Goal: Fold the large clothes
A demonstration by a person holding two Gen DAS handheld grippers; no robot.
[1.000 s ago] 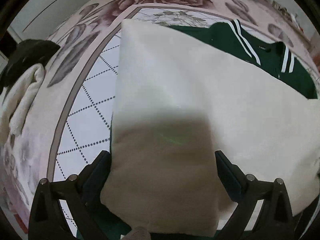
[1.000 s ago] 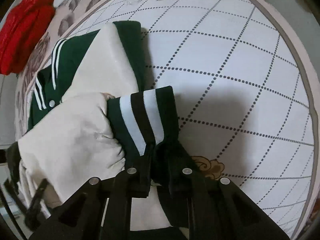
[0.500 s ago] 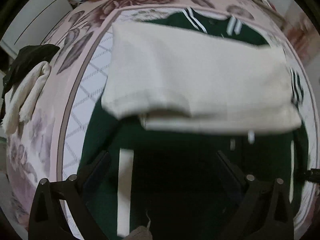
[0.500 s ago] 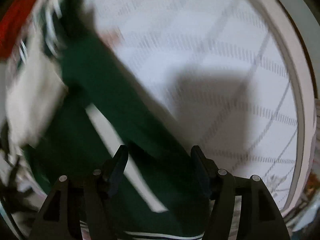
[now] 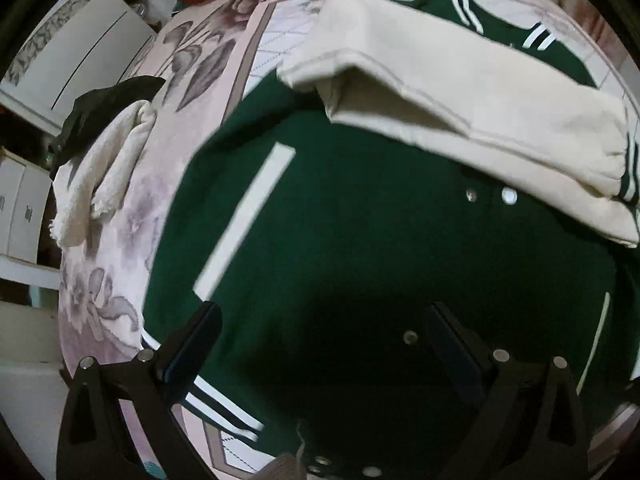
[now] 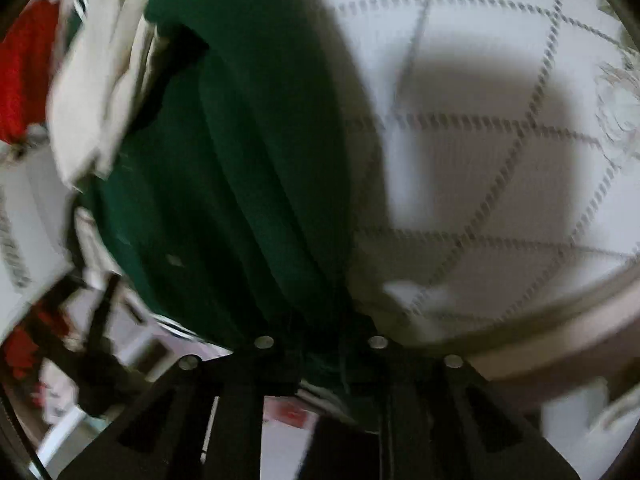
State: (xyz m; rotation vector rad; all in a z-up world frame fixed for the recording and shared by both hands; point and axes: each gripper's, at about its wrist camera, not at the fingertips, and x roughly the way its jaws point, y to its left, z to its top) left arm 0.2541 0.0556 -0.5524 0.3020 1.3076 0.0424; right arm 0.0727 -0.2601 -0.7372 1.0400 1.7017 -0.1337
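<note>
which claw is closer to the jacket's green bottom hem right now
Right. The right claw is shut on the jacket, pinching green cloth near its striped hem. The left claw hangs open above the jacket's front, gripping nothing.

A: The right wrist view is smeared; the red shape [image 6: 24, 76] at far left is too blurred to name.
B: And the right tongs [image 6: 320, 364]?
A: Their tips vanish into the green jacket [image 6: 248, 168].
B: In the left view?
A: The jacket's near hem is cut off by the bottom edge, and the cream sleeve [image 5: 460, 92] hides the chest.
</note>
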